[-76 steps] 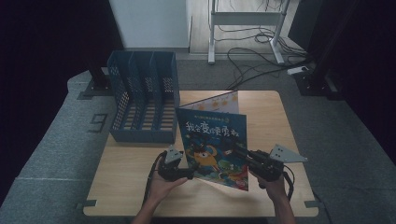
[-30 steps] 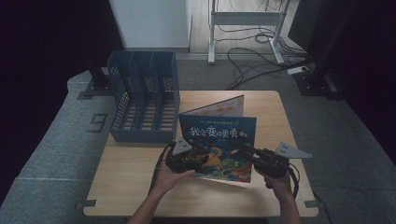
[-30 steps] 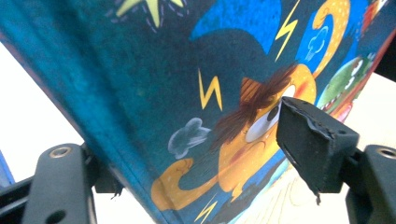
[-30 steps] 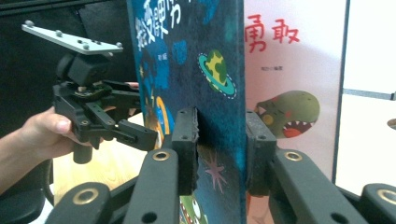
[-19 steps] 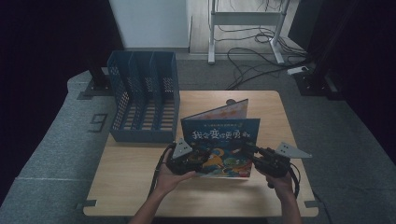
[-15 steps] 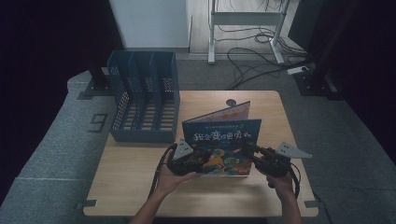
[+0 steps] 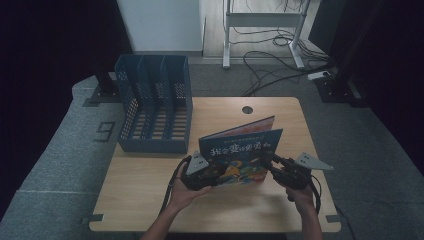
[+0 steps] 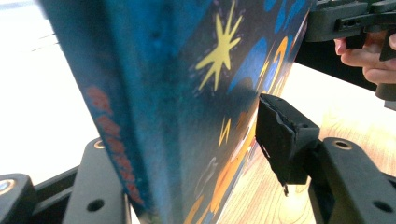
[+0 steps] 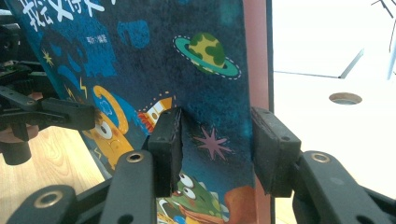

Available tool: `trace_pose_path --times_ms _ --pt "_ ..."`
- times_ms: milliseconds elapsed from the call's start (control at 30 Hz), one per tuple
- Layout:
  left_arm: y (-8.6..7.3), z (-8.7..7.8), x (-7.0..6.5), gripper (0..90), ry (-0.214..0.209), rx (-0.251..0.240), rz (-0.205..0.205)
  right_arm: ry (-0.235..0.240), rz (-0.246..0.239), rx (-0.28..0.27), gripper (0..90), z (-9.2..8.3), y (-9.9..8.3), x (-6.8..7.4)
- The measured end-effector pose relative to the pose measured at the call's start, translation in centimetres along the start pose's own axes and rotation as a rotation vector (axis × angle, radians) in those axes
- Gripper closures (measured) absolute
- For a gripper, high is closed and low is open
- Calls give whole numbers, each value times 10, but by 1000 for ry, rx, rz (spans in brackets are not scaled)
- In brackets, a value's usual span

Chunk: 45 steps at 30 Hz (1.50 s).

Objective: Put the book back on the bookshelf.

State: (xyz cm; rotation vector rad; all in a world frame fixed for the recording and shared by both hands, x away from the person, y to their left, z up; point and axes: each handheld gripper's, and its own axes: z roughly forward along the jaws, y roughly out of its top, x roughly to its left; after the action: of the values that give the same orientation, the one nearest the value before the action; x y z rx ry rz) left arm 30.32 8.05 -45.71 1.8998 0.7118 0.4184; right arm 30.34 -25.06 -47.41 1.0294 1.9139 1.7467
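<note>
Book (image 7: pixel 243 155) lower now, dark-blue cartoon cover

Over the span of the pictures the blue picture book (image 7: pixel 242 155) was lowered from a steep, nearly upright stand to a shallower tilt (its lower edge down by the table (image 7: pixel 150 200), its top edge leaning away toward the far side). The left gripper (image 7: pixel 216 172) was kept at the book's left edge and its jaws were closed further, the spine being set between them in the left gripper view. The right gripper (image 7: pixel 272 162) was opened wider, the book's right edge standing between its pads.
</note>
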Motion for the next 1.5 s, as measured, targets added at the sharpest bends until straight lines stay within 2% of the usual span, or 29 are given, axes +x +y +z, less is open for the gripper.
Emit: trace_pose_path --times_ms 267,500,633,800,933,1200,1400,1500 --pt "2 -2 -1 451 -10 -9 4 -7 -17 5 548 0 0 0" --pt "5 -5 -2 481 -16 -22 19 -12 -14 10 540 1 -1 0" --pt "6 -7 -1 498 -22 -40 13 -20 -16 23 541 2 -2 -1" --pt "7 -11 2 561 -67 -74 -2 -24 -3 14 534 3 -3 -2" --pt "11 -15 1 581 -68 -105 8 -37 -5 15 523 4 -4 -1" --pt "16 -18 -2 622 -78 -102 23 -50 -8 16 506 6 -4 0" --pt "18 -18 -1 615 -82 -105 22 -55 -12 19 505 6 -4 1" --pt "22 -20 0 612 -83 -123 19 -62 -15 17 505 6 -4 2"
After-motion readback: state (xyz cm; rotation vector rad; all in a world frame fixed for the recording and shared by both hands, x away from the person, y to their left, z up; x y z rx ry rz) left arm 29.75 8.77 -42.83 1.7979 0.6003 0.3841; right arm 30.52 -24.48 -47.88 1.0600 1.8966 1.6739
